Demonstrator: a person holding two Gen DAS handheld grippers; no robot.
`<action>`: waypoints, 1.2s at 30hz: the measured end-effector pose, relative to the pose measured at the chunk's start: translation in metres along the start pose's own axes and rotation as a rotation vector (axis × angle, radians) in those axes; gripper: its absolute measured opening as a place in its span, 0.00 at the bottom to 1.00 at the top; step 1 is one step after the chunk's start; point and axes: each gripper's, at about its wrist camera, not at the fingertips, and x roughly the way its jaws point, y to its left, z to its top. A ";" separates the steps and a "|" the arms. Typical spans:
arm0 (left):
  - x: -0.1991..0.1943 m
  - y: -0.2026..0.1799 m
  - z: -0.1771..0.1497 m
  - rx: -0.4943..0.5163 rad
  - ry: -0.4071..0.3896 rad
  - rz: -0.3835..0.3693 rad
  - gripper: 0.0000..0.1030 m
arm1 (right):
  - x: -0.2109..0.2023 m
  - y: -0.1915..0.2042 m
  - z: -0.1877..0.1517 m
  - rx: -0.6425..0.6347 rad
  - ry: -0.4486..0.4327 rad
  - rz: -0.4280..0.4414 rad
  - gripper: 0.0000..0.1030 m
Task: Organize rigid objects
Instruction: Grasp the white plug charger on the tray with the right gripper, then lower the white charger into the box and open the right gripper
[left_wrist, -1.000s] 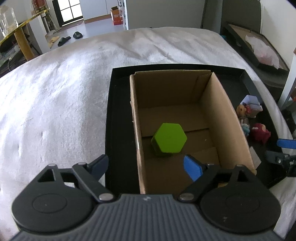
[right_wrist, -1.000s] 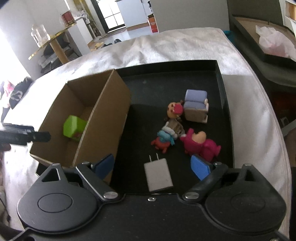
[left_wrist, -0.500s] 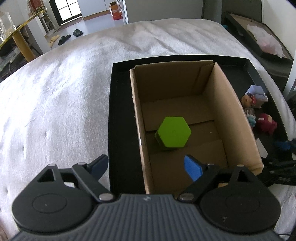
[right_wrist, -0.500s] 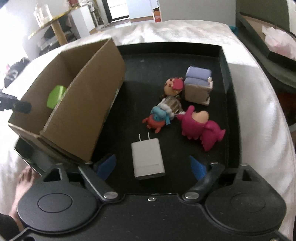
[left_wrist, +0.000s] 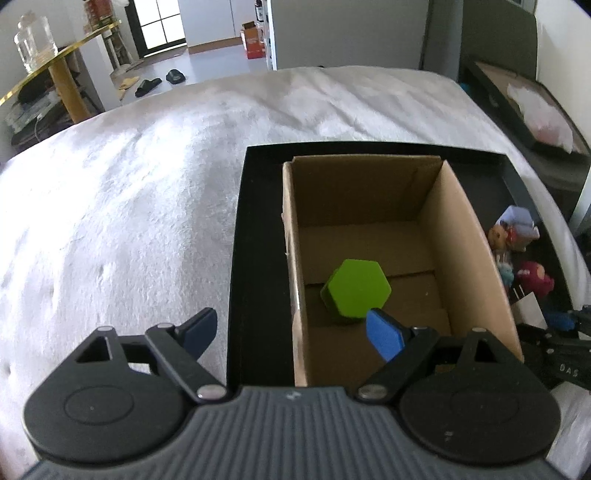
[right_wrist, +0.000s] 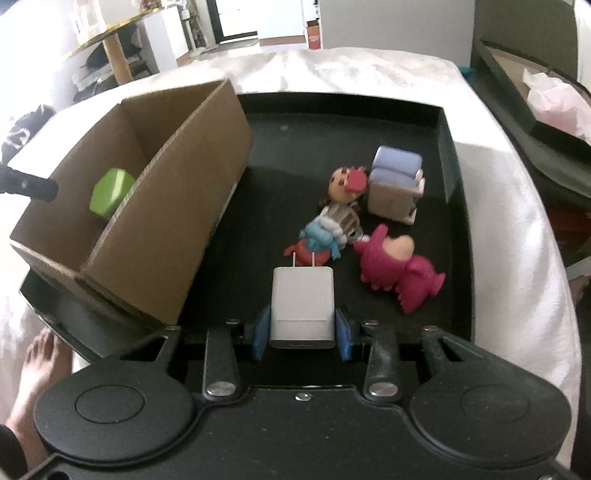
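My right gripper (right_wrist: 302, 334) clamps the white charger (right_wrist: 302, 306) by its sides, ready for the cardboard box (right_wrist: 155, 236) at left; my left gripper (left_wrist: 291, 328) waits open above it.

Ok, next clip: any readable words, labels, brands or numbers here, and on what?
"DAS": on the black right gripper body at the left wrist view's right edge; it may be cut off.
Orange box on the far floor: print too blurred to read.
Charger, carton: no text shows.
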 end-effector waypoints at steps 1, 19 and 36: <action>-0.001 0.001 0.000 -0.006 -0.005 0.003 0.84 | -0.004 0.001 0.003 0.005 -0.009 0.000 0.35; 0.006 0.010 -0.011 -0.042 -0.036 -0.076 0.56 | -0.033 0.055 0.069 -0.088 -0.113 0.011 0.35; 0.020 0.026 -0.016 -0.118 -0.044 -0.176 0.16 | 0.001 0.137 0.098 -0.235 -0.076 0.076 0.35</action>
